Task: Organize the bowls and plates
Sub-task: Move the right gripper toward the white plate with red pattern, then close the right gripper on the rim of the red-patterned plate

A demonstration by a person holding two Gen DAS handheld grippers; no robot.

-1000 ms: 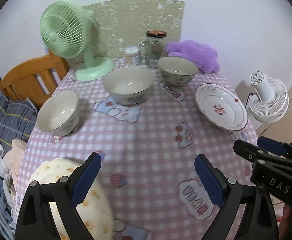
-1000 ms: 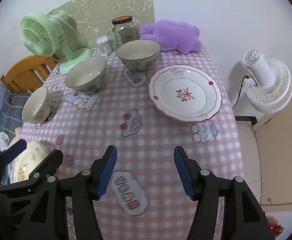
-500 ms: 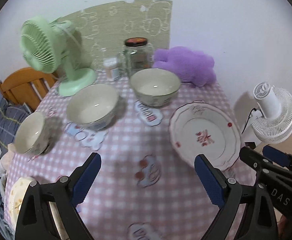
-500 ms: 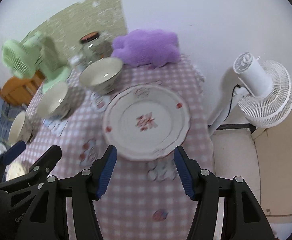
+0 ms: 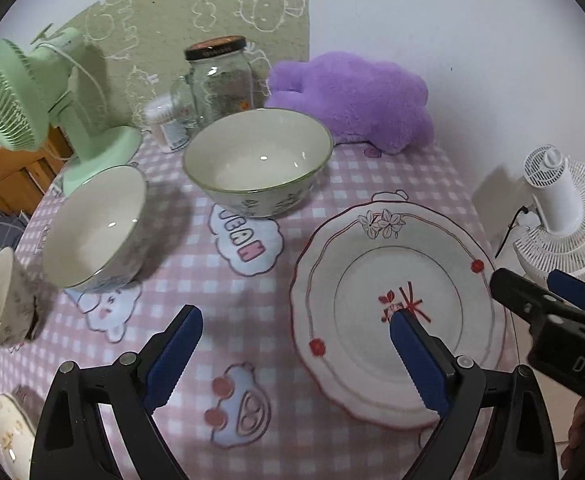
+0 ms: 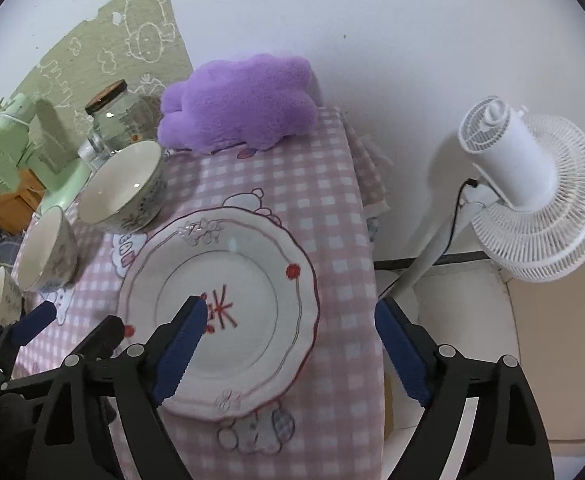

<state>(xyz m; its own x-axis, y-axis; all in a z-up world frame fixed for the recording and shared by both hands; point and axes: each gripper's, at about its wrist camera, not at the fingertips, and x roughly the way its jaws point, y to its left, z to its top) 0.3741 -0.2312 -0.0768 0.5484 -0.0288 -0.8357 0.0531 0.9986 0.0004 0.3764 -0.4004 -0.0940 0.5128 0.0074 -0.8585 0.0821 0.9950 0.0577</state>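
Observation:
A white plate with red trim point(image 5: 396, 276) point(image 6: 244, 288) lies at the right side of the pink checked table. My left gripper point(image 5: 296, 334) is open above the plate's left rim, its right finger over the plate's centre. My right gripper point(image 6: 288, 320) is open and straddles the plate's right rim, its left finger over the centre. Three cream bowls stand in a row: the far one point(image 5: 258, 160) point(image 6: 122, 188), the middle one point(image 5: 92, 228) point(image 6: 46, 248), the left one point(image 5: 0, 300) point(image 6: 0, 300). A yellow-patterned plate point(image 5: 12, 436) shows at the lower left.
A green fan point(image 5: 24, 96), a glass jar point(image 5: 220, 80), a small white container point(image 5: 164, 120) and a purple plush cushion point(image 5: 356, 100) line the table's back. A white floor fan point(image 6: 532, 196) stands off the table's right edge point(image 6: 372, 280). A wooden chair point(image 5: 8, 176) is at left.
Both grippers have moved right and forward across the table to the red-trimmed plate, which now fills both views. The yellow plate has slid to the lower left corner. Both stay open.

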